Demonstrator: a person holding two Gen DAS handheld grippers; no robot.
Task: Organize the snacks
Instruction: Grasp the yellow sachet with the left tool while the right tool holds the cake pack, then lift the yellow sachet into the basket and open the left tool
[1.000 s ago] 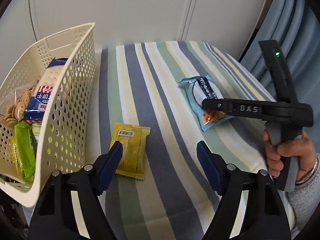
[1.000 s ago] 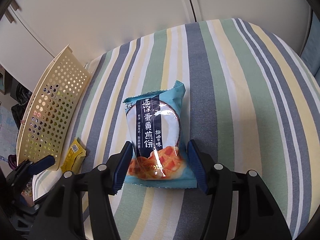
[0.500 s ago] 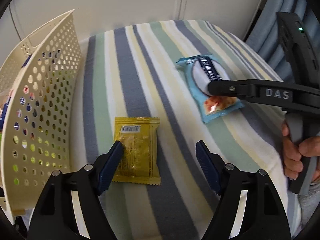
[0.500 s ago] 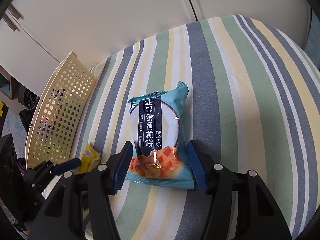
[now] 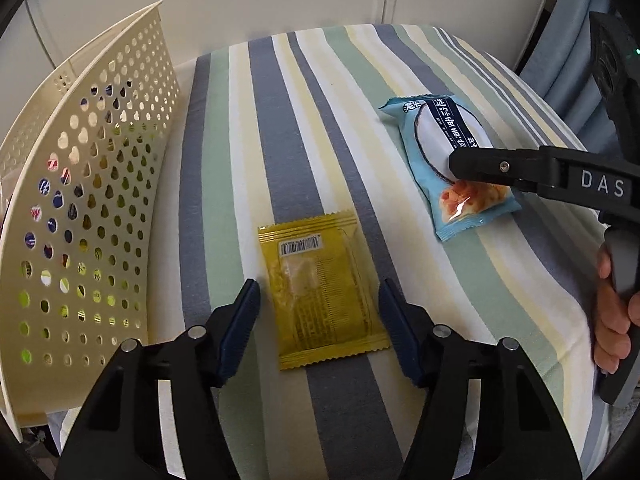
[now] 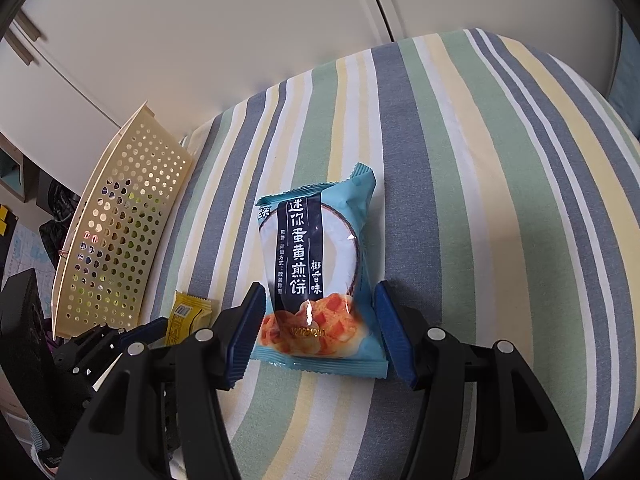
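Both grippers have slid forward: left gripper spread wide astride the yellow packet, right gripper likewise around the blue snack bag. Striped cloth; cream basket left; white wall far.

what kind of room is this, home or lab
Most likely a home room, perhaps a bedroom: a striped cloth covers the soft-looking surface, white cabinet doors stand behind it, and a cream perforated basket holds snacks.
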